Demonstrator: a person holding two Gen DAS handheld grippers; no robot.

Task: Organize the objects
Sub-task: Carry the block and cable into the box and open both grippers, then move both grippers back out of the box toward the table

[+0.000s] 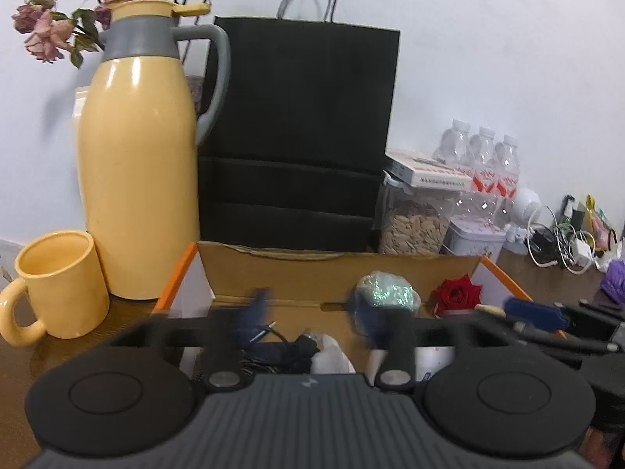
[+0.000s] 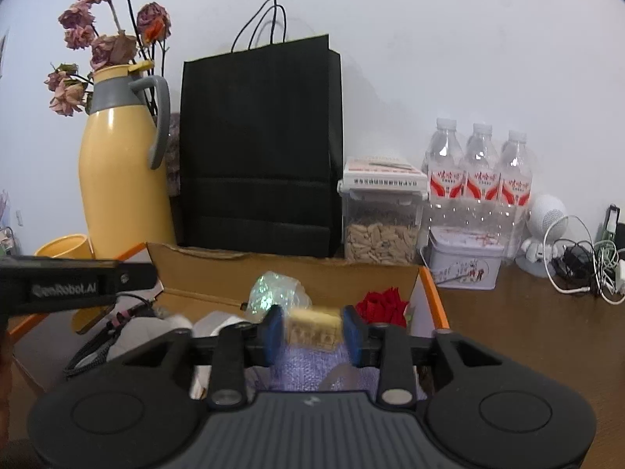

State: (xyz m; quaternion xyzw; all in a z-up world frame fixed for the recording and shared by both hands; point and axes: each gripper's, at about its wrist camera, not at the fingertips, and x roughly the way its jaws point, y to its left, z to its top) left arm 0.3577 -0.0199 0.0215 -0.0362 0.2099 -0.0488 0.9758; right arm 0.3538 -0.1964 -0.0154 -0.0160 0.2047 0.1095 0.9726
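Partly done: cardboard box (image 2: 218,269) already holds several items; left gripper (image 1: 312,312) jaws spread empty, right gripper (image 2: 312,332) jaws flank a small gold box (image 2: 312,328), grip unclear.

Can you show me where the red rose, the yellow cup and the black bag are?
Rose (image 2: 381,305), right wrist view, on its petals.
Cup (image 1: 62,285), left wrist view, on its side.
Bag (image 2: 259,144), right wrist view, on its front.

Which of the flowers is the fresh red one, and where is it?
The single red rose lying inside the cardboard box, at its right end. The other flowers are faded, dried pink blooms standing tall behind the yellow jug.
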